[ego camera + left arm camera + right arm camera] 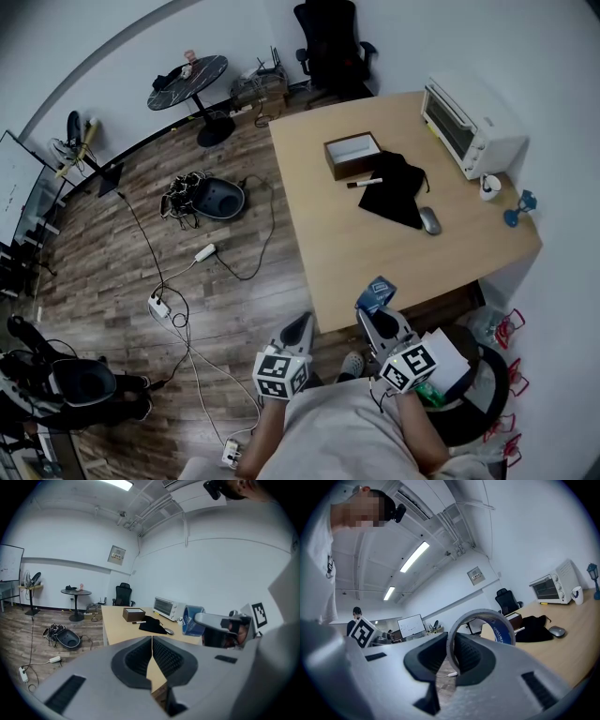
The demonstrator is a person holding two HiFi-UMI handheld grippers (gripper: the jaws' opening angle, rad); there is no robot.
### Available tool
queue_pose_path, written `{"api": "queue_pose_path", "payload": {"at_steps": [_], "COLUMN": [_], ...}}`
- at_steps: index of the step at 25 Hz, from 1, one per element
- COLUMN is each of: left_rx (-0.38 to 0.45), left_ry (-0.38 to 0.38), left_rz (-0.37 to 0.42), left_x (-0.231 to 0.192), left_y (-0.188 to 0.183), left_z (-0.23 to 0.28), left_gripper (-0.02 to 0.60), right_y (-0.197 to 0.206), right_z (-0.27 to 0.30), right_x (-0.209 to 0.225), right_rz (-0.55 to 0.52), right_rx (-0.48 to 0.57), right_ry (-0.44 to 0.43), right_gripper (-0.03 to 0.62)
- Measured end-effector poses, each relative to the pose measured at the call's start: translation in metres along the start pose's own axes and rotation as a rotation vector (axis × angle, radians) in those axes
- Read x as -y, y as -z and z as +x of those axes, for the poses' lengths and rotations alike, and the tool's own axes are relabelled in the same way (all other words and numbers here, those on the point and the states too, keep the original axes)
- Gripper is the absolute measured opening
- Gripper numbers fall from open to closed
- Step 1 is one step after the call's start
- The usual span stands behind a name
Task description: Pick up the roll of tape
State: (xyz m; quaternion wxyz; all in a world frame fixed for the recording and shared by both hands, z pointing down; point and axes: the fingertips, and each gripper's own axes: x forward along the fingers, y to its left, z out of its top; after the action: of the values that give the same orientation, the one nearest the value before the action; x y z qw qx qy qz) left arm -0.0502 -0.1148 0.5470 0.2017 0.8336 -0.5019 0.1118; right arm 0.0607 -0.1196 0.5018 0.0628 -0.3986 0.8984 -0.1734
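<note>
The roll of tape (378, 293) is blue with a grey rim. It is off the table, over the table's near edge, with my right gripper (376, 309) shut on its wall. In the right gripper view the ring of the tape (483, 623) stands upright between the jaws of my right gripper (451, 654). My left gripper (302, 325) is beside it to the left, over the floor, shut and empty. In the left gripper view the jaws of my left gripper (152, 641) meet with nothing between them, and the tape (191, 620) shows at the right.
On the wooden table (366, 253) stand a toaster oven (469, 127), a brown box (352, 155), a black cloth (394, 187) with a marker (364, 183), a mouse (429, 220) and a white mug (488, 187). Cables and a power strip (204, 252) lie on the floor at left.
</note>
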Motion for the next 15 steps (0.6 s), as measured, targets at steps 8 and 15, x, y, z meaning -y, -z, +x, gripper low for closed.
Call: {"api": "queue_pose_path", "payload": {"at_steps": [8, 15], "left_rx": [0.0, -0.007], "left_ry": [-0.001, 0.001], "left_rz": [-0.003, -0.008], "left_x": [0.0004, -0.0006], "left_y": [0.0018, 0.0043], "left_z": [0.0009, 0.0014], "left_gripper": [0.005, 0.005], "right_y": [0.0047, 0.006], "right_z": [0.0001, -0.0016], "right_x": [0.0008, -0.0001], "right_rz": [0.002, -0.022], "right_rx": [-0.016, -0.026], "right_ry": [0.005, -0.001], "right_gripper": [0.046, 0.047]}}
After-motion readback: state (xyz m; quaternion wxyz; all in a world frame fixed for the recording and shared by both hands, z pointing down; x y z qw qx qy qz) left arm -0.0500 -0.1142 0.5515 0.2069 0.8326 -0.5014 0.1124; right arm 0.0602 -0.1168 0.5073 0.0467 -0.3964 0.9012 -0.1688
